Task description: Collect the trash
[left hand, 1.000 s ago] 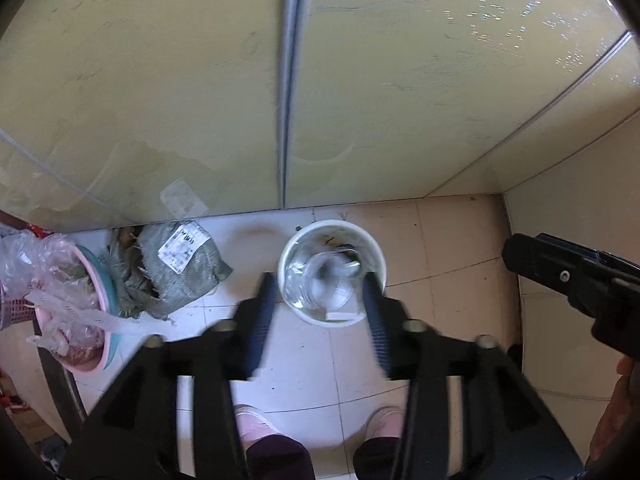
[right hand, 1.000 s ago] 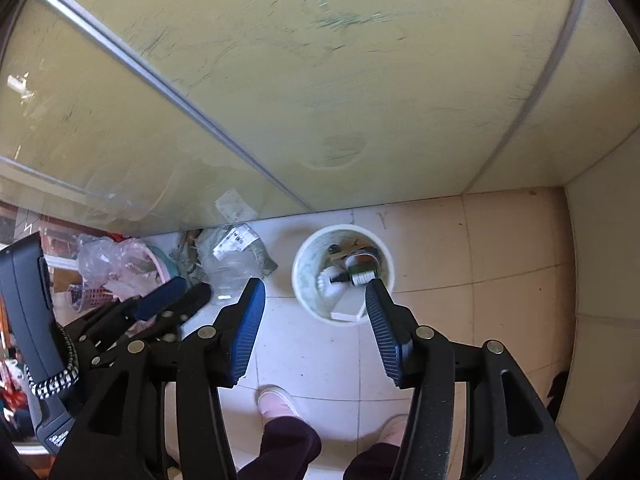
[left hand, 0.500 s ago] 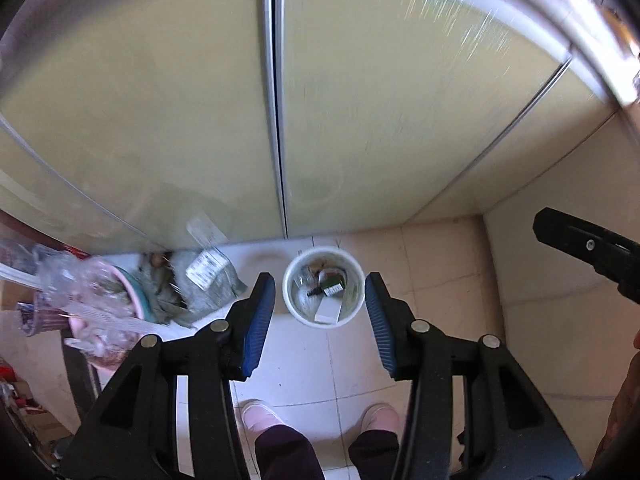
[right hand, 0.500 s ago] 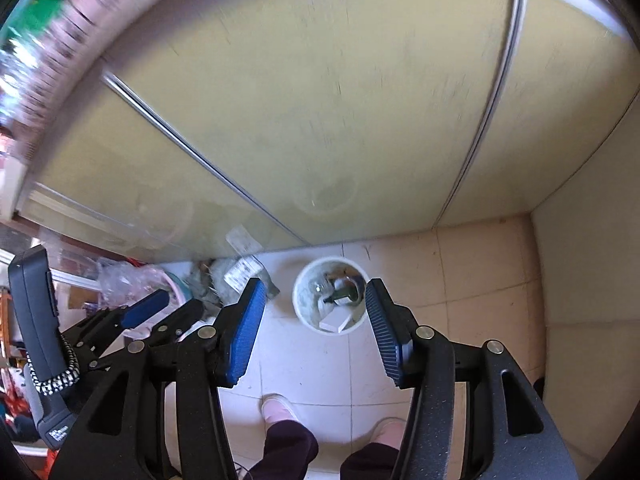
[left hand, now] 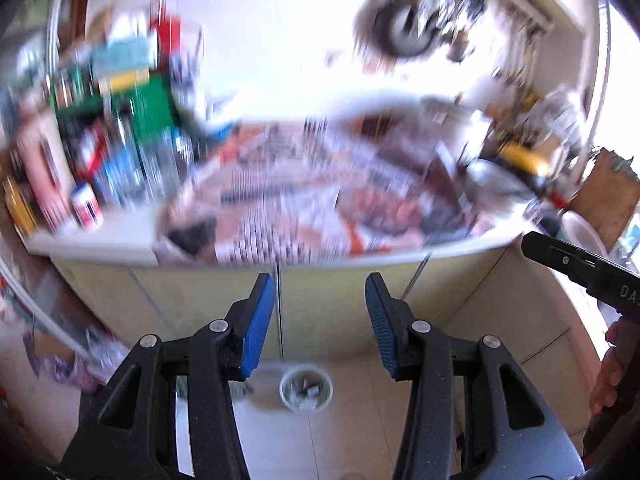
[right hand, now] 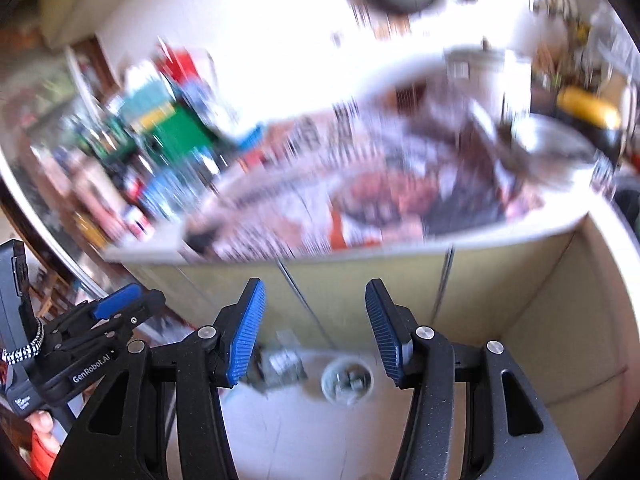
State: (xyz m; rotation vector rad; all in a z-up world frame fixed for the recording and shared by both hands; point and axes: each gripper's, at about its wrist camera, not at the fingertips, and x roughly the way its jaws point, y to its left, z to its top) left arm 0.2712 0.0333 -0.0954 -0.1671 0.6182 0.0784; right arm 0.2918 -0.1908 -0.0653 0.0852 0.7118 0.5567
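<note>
Cluttered and blurred, the bench [left hand: 100, 240] carries newspapers [left hand: 304, 208], bottles and boxes above yellow cupboard doors [left hand: 332, 292]. Down on the tiled floor [left hand: 352, 440] stands the white bin [left hand: 306, 388], already holding some trash. Both the left tool [left hand: 320, 312] and the right tool [right hand: 314, 320] have their jaws apart with nothing between them. By my judgement, much on the bench remains to collect.

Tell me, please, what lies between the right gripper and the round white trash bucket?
Nothing but bare pale floor tiles, as the right wrist view shows.
</note>
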